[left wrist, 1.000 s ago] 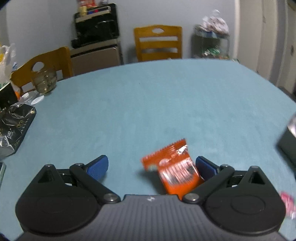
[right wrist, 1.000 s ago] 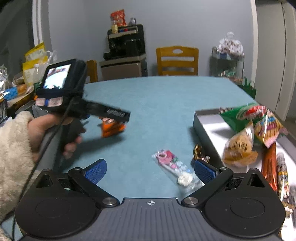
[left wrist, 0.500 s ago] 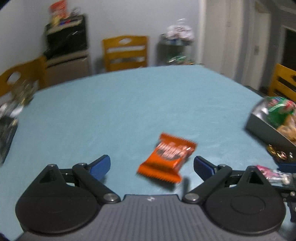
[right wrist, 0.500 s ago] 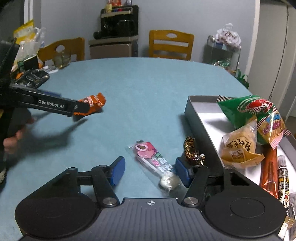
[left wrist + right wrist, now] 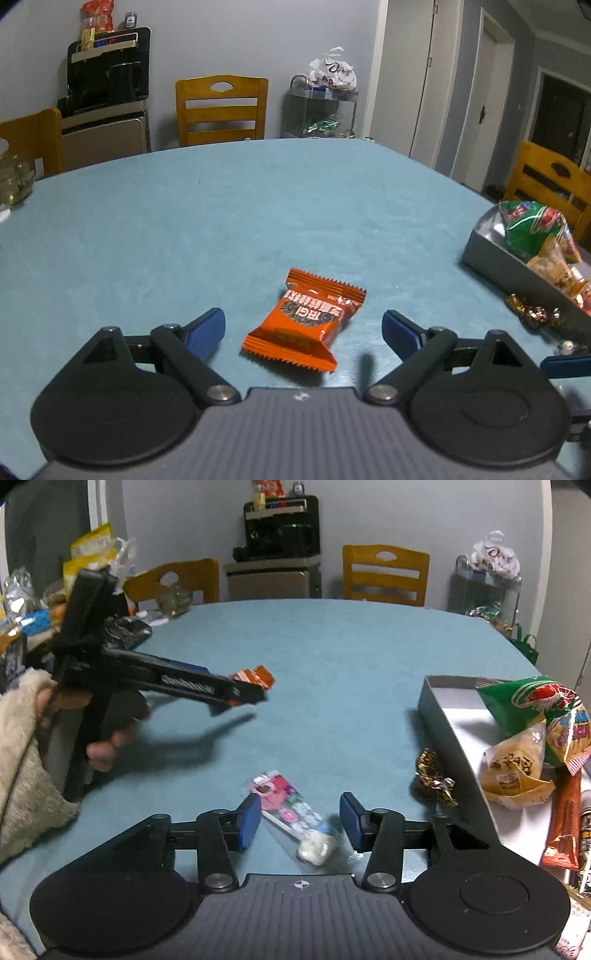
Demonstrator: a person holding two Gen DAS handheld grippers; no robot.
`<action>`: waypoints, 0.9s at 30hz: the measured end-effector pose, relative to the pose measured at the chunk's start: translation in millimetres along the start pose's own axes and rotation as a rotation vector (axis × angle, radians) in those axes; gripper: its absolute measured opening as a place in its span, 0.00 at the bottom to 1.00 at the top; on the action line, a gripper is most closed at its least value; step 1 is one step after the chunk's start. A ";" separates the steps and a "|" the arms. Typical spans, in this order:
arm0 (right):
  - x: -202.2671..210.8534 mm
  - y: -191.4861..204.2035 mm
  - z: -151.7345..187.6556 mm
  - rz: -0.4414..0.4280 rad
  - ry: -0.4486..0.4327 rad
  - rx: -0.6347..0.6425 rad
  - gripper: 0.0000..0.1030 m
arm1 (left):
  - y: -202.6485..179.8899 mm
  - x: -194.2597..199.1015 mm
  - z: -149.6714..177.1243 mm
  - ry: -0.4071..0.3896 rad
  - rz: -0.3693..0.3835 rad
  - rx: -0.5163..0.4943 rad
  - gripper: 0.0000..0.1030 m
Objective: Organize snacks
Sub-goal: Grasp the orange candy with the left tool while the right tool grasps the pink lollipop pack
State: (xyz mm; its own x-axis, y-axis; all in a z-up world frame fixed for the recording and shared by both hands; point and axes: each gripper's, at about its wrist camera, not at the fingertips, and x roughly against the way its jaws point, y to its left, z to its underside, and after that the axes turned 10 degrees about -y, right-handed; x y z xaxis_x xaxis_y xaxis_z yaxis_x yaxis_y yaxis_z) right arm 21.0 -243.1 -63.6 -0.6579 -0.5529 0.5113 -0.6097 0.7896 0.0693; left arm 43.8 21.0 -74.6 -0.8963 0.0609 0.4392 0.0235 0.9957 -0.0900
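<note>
Closest to me, my right hand-held gripper point(image 5: 297, 821) has drawn in from wide apart to a much narrower span and its jaws are closing around the pink lollipop packet point(image 5: 291, 814), which lies slanted on the bench point(image 5: 332, 672) between the blue pads point(image 5: 248, 823); the packet is a little blurred and I cannot be sure the pads press on it yet, so I judge the grasp as nearly made rather than done. That matters, because this packet is one of the strays left outside the grey tray point(image 5: 448, 716), which sits just to the right and already holds a green bag, a yellow pouch and some long sticks. A gold-wrapped candy point(image 5: 434, 777) also lies on the cloth beside the tray wall, so it is still to be gathered. Further out, my left hand-held gripper point(image 5: 303, 330) has swung round to face the tray side of the room. The orange snack packet point(image 5: 308, 319), which a second ago was up against its right pad, now lies flat on the bench between the widely parted pads, touching neither, while those jaws begin closing a little. I take it as dropped or set down closer to the tray, waiting for a fresh grip before it can go in.
</note>
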 end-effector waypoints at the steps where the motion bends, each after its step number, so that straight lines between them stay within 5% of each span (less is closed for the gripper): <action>1: -1.1 -0.3 0.7 0.003 0.009 0.008 0.54 | -0.7 2.3 0.9 -0.002 0.006 0.003 0.91; 9: -0.7 1.7 11.3 -0.007 0.029 0.068 0.58 | -11.1 -4.6 4.6 0.042 0.011 -0.036 0.78; 11: 1.2 1.9 12.6 -0.005 0.026 0.065 0.56 | -12.2 -5.2 5.8 0.039 0.018 -0.037 0.67; 15: 5.1 8.7 13.4 -0.018 0.025 0.075 0.36 | -10.7 -10.5 0.2 0.032 0.040 -0.024 0.53; 18: 9.6 16.2 15.9 -0.020 0.019 0.093 0.28 | -10.7 -9.8 0.5 0.030 0.041 -0.024 0.51; 27: 14.9 22.7 19.9 -0.030 0.005 0.103 0.26 | -11.2 -11.1 0.5 0.026 0.035 -0.026 0.51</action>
State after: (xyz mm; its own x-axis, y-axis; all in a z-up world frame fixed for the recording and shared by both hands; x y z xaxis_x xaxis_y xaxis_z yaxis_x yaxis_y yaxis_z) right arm -11.4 -238.7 -71.5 -0.6368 -0.5741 0.5146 -0.6712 0.7413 -0.0036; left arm 53.3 9.2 -78.9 -0.8832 0.0969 0.4589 0.0664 0.9944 -0.0822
